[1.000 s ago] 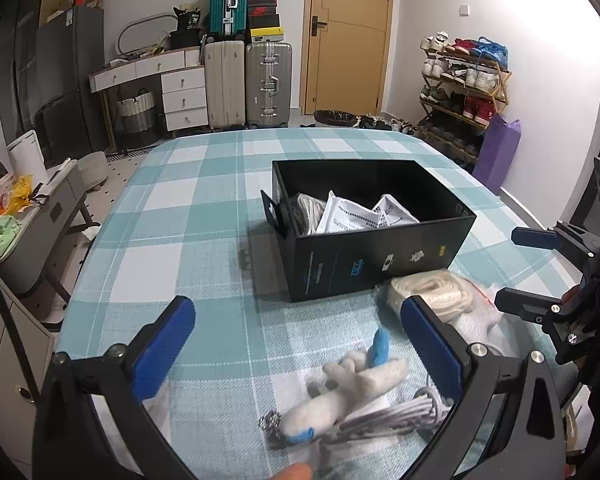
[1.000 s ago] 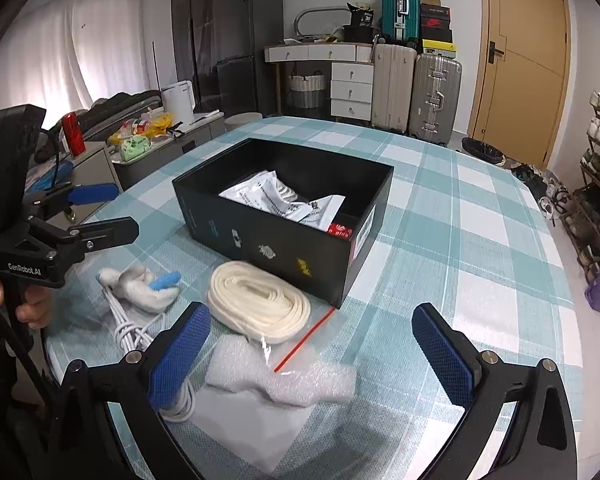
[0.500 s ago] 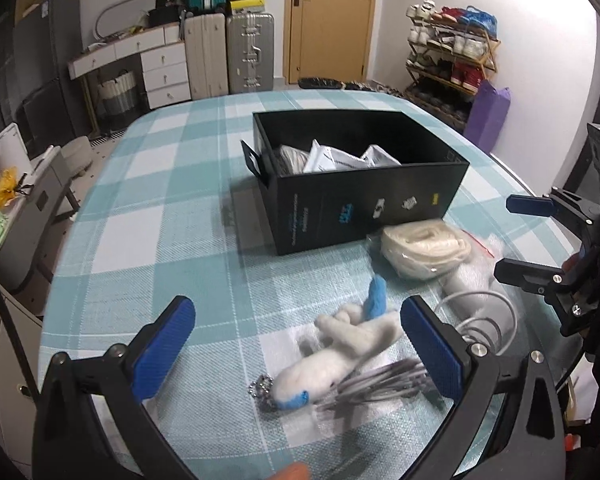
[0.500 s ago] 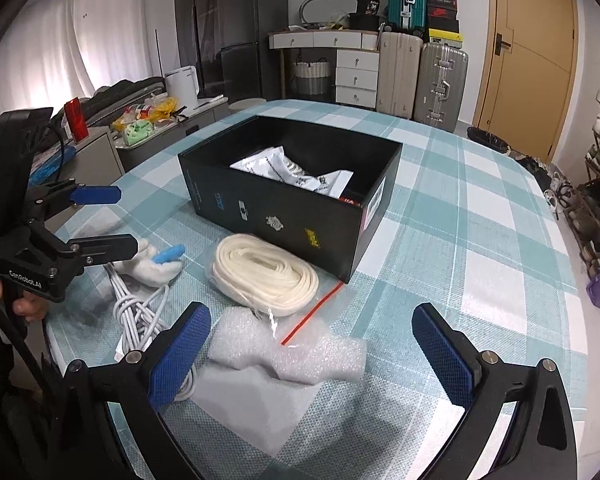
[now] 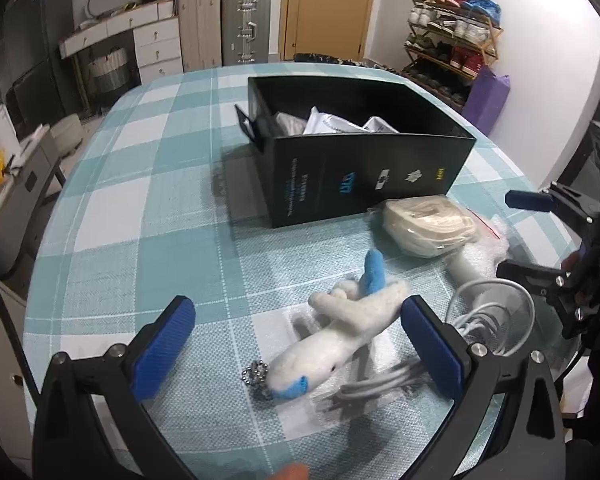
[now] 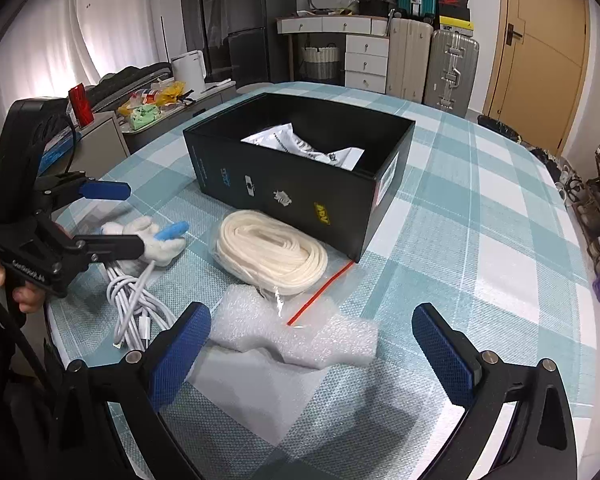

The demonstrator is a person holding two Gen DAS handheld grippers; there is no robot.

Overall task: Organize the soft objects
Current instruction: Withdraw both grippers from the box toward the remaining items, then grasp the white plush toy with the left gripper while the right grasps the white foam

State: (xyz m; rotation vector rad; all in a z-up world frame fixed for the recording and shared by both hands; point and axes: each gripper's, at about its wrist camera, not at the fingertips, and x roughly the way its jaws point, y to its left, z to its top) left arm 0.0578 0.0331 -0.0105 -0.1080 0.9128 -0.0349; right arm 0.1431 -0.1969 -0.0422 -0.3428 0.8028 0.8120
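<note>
A: L gripper (image 5: 298,338) pose?
B: Held low, jaws spread wide around plush plane (image 5: 336,336) on table (image 5: 140,208), nothing gripped.
A: R gripper (image 6: 312,344)?
B: Spread wide too, angled over foam piece (image 6: 296,336) near black box (image 6: 300,184).

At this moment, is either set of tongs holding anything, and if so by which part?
Nothing is held. The left tongs are open around the plush airplane lying on the table, not gripping it. The right tongs are open above the foam piece.
</note>
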